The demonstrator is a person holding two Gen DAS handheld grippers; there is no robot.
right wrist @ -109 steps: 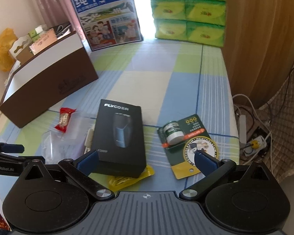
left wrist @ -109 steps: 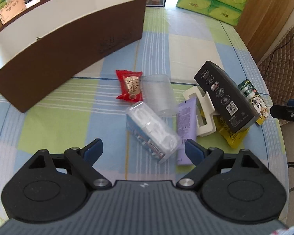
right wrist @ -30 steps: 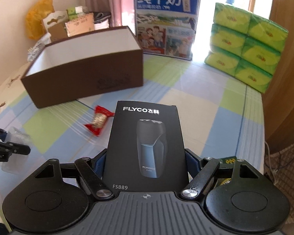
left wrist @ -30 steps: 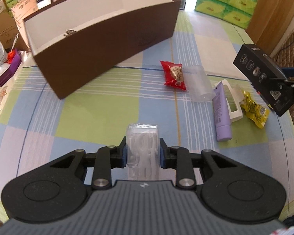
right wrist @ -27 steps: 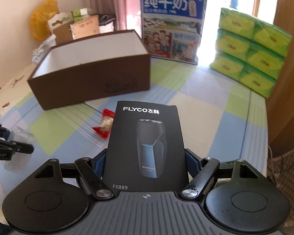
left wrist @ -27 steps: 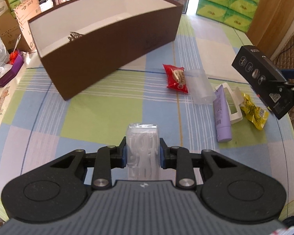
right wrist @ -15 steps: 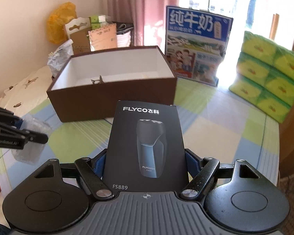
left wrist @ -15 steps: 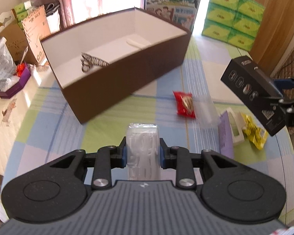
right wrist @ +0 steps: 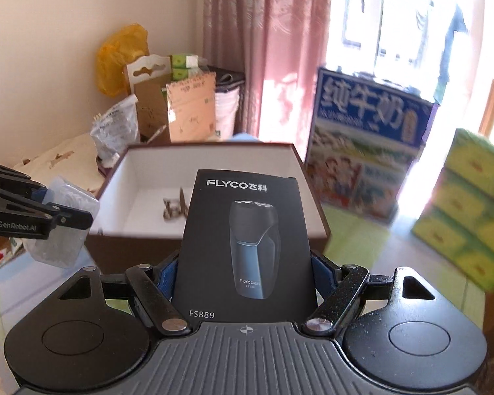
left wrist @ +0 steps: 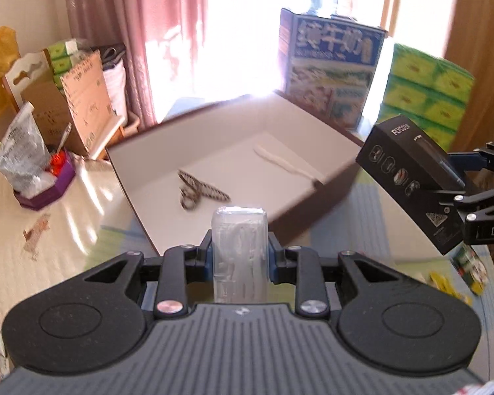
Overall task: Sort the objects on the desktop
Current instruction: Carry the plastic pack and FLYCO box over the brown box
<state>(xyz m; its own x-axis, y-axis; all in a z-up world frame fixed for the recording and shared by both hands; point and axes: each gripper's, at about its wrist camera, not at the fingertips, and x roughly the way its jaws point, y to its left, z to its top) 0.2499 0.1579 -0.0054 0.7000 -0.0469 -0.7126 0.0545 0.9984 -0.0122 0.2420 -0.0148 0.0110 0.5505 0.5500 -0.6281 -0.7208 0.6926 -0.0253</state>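
My left gripper [left wrist: 239, 256] is shut on a clear plastic box of floss picks [left wrist: 239, 247], held in the air just short of the brown storage box [left wrist: 313, 210]. That box has a white inside holding striped scissors [left wrist: 199, 191] and a white knife-like piece [left wrist: 286, 163]. My right gripper [right wrist: 243, 271] is shut on the black FLYCO shaver box [right wrist: 247, 243], raised in front of the same storage box [right wrist: 122, 253]. In the left wrist view the shaver box [left wrist: 411, 181] hangs at the right; in the right wrist view the floss box [right wrist: 66, 217] hangs at the left.
A blue milk carton [left wrist: 329, 65] and stacked green tissue packs [left wrist: 428, 92] stand behind the storage box. Cardboard boxes and bags [left wrist: 75, 98] crowd the far left, with a purple tray [left wrist: 46, 191]. Small packets [left wrist: 467, 266] lie on the checked tablecloth at the right.
Both grippers have risen and moved toward the brown storage box, each still holding its item. The box's inside with the scissors has come into view; the table items have dropped out of sight.
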